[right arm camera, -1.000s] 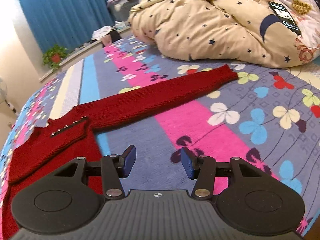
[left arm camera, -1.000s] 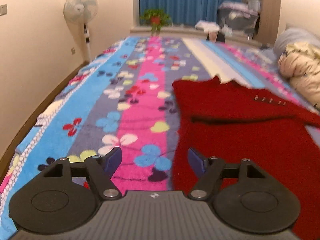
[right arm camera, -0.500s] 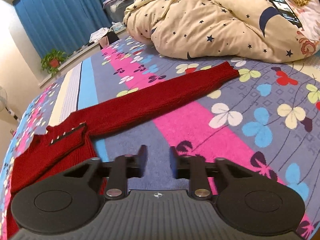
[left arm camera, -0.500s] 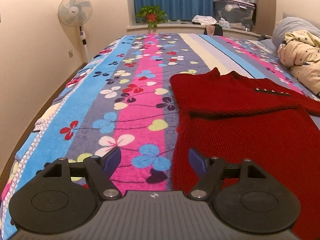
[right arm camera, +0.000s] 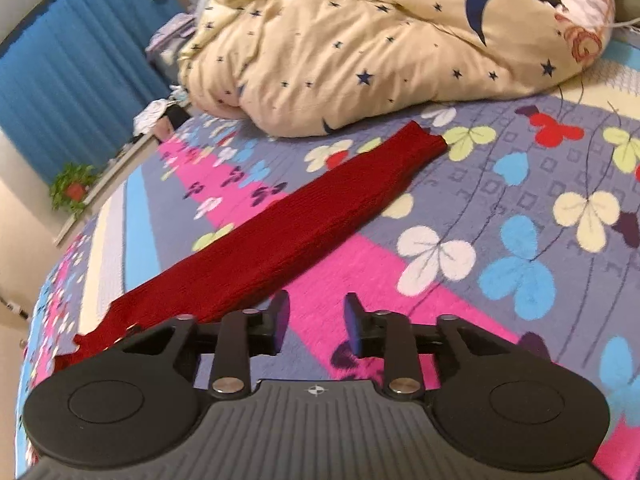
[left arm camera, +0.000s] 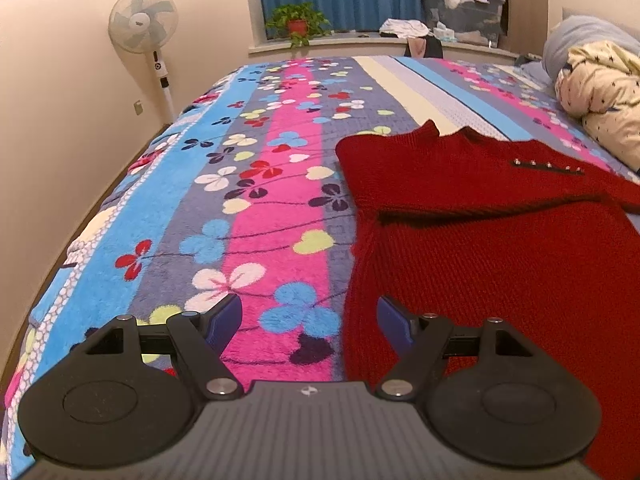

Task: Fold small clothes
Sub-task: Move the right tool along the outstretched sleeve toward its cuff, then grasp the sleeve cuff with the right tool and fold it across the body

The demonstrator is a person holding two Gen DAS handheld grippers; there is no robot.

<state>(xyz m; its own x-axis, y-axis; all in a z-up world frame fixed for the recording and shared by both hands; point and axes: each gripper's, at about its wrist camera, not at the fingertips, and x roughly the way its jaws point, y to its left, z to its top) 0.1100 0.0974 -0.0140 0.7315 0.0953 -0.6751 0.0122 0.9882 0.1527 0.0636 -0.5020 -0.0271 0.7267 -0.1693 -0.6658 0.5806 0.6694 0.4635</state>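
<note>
a red knitted sweater (left arm camera: 500, 248) lies flat on a bed with a flowered bedspread (left arm camera: 276, 184).
left tongs (left arm camera: 310, 318) hang spread wide over the bedspread at the sweater's left edge, holding nothing. right tongs (right arm camera: 316, 322) sit just right of the sweater's long sleeve (right arm camera: 304, 216), which stretches far right toward a cream star-print duvet (right arm camera: 360, 48); their jaws have just been opening, a narrow gap apart, nothing between them. a standing fan (left arm camera: 144, 20) is at far left.
</note>
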